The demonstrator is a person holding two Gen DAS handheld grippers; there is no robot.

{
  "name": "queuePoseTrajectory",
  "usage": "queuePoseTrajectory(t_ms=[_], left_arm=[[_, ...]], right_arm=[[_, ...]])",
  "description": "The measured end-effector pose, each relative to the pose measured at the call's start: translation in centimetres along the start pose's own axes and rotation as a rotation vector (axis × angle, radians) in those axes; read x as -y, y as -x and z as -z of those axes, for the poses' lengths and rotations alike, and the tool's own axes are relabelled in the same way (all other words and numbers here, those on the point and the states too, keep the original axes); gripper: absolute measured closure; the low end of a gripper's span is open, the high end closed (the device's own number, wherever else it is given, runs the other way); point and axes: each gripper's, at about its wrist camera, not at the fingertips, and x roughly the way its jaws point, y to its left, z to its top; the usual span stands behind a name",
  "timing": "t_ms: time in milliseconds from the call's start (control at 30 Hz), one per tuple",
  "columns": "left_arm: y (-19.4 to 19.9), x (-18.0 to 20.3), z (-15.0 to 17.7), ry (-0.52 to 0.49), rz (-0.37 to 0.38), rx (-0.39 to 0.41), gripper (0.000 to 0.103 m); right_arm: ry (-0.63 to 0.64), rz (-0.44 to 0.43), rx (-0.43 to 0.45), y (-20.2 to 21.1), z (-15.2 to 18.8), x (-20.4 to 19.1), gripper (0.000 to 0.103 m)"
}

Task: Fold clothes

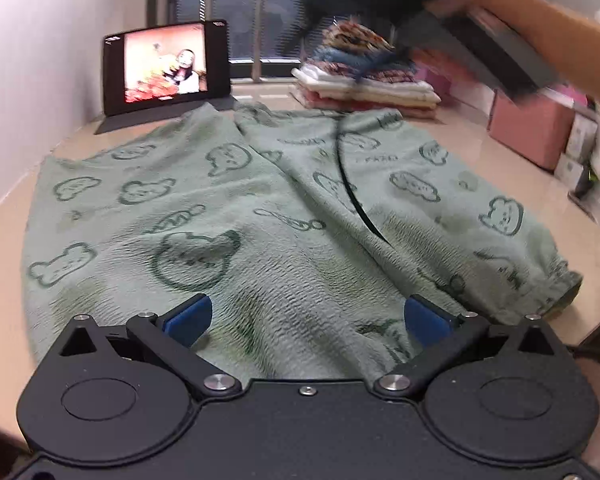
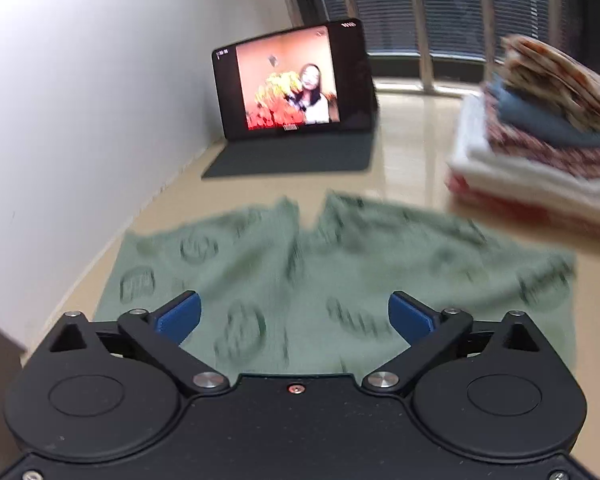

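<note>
A green garment with a dark bear print (image 1: 259, 208) lies spread flat on the beige table, a thin dark cord curving across its right half. My left gripper (image 1: 308, 320) hovers open low over the garment's near edge, blue pads wide apart with nothing between them. In the right wrist view the same garment (image 2: 320, 280) looks blurred below my right gripper (image 2: 293, 318), which is open and empty, higher above the cloth. The right gripper's dark body (image 1: 480, 52), held by a person's arm, shows blurred at the upper right of the left wrist view.
A stack of folded clothes (image 1: 368, 76) (image 2: 540, 152) stands at the table's far right. A tablet (image 1: 165, 66) (image 2: 291, 80) playing a video is propped at the far left near the white wall. Pink boxes (image 1: 532, 124) sit beyond the right edge. A barred window runs behind.
</note>
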Motion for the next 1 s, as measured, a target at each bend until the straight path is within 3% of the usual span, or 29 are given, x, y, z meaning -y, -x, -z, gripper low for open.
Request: queuePoseTrajectory(t_ms=[300,633,1000], left_arm=[[4.5,0.9,1.3,0.063,-0.075,0.013,0.0],[8.5,2.2,3.6,0.089,-0.123,0.019,0.0],[11.9,4.5,5.9,0.165,-0.137,0.084,0.0]], right_arm=[[0.024,0.012,0.001,8.0,9.3,1.1,0.001],[0.259,0.139,0.077,14.7,18.1,-3.6,0.001],[0.155,0.137,0.159,17.9,25.7,-5.9,0.001]])
